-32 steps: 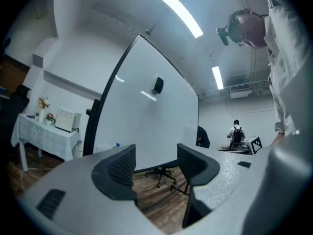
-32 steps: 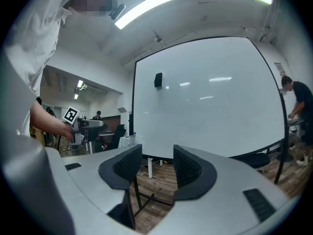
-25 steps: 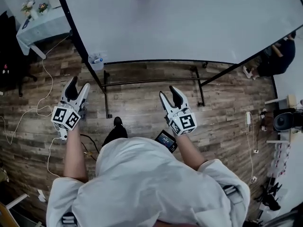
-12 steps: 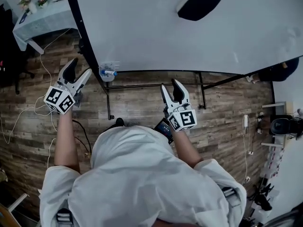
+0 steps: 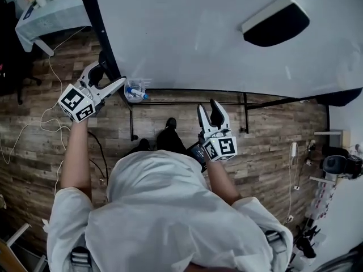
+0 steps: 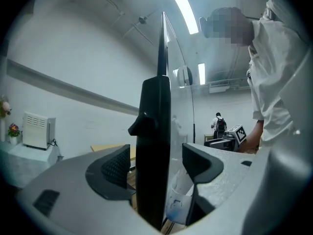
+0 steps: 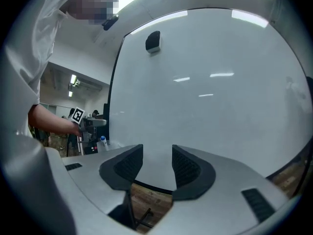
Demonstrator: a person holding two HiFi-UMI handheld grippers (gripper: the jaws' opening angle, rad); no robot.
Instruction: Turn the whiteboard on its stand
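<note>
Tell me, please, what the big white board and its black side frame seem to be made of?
Big white board: smooth, glossy coated panel; ceiling lights reflect in it. Black side frame: matte, perhaps painted metal or plastic; no shine.

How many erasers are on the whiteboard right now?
1: a black eraser on the whiteboard face, upper right in the head view. The back side is hidden, so more may be there.

floor (image 5: 272, 129): wood planks | on it: white cable (image 5: 27, 130); black stand (image 5: 131, 123)
</note>
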